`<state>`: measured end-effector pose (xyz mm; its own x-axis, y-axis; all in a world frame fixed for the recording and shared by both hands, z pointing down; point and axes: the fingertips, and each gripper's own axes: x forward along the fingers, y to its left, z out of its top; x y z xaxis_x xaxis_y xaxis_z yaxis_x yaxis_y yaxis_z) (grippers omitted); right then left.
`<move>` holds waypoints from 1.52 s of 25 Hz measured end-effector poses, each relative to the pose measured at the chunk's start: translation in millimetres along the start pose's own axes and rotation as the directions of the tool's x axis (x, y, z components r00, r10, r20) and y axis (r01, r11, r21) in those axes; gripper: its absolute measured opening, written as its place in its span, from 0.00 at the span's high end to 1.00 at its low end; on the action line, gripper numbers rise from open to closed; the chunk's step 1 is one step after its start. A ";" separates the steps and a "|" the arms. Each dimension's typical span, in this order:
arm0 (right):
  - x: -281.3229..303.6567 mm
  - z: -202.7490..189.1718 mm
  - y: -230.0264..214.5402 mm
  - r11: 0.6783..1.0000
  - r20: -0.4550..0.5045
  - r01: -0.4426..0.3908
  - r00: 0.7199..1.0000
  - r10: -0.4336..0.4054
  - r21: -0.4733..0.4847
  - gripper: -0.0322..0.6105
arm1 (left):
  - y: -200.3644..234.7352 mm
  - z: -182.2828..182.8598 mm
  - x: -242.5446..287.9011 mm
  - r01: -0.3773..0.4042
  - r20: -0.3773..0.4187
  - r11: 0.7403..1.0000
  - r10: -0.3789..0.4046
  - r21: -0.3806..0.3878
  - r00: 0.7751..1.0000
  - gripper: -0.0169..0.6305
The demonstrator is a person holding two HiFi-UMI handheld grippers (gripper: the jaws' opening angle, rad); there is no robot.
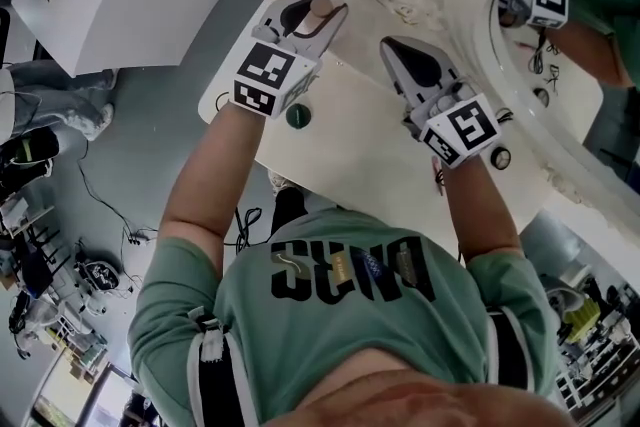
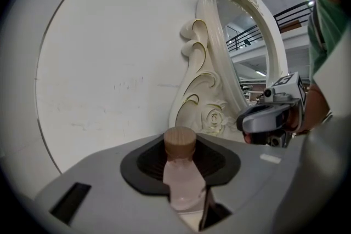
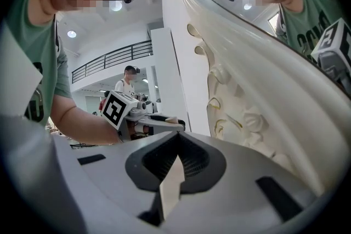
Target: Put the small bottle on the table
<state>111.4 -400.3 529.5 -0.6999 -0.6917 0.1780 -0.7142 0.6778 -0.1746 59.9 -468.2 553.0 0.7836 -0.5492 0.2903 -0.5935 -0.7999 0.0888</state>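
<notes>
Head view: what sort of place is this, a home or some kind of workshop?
Probably a large lab or workshop hall with a staged dressing corner. An ornate mirror sits by a white table, cables trail over the grey floor, and a mezzanine railing shows behind.

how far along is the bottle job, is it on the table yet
Done: the small bottle is picked up, gripped between the jaws of the left gripper. In hand: it is held over the white table, close to the ornate mirror, and has not been released. Left: set it down upright, open the jaws and pull away. The right gripper is shut and empty.
</notes>
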 end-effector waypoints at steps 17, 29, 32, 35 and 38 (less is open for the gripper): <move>1.9 -10.5 -5.9 1.000 -0.014 0.000 1.000 0.000 0.027 0.96 | -8.2 -6.4 18.8 0.023 0.054 0.992 -0.030 0.125 0.998 0.77; -1.3 -2.0 -1.0 1.000 -0.006 0.001 1.000 -0.001 0.019 0.96 | -14.8 -5.6 17.8 0.046 0.045 0.993 -0.051 0.111 0.998 0.69; -2.6 -0.3 -0.4 1.000 -0.004 0.003 1.000 -0.003 0.014 0.96 | -14.7 -2.1 15.4 0.058 0.053 0.994 -0.063 0.088 0.997 0.60; -4.1 3.4 3.2 1.000 -0.005 0.004 1.000 -0.004 0.008 0.96 | -12.2 3.2 8.0 0.047 0.059 0.996 -0.051 0.071 0.997 0.56; -6.8 10.9 7.7 1.000 -0.004 0.007 1.000 -0.007 -0.002 0.96 | -11.2 12.6 -7.7 0.033 0.076 0.997 -0.038 0.067 0.996 0.55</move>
<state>110.7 -393.2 516.4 -0.6946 -0.6956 0.1833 -0.7194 0.6731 -0.1716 62.9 -458.1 537.7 0.8172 -0.5354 0.2134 -0.5540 -0.8318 0.0346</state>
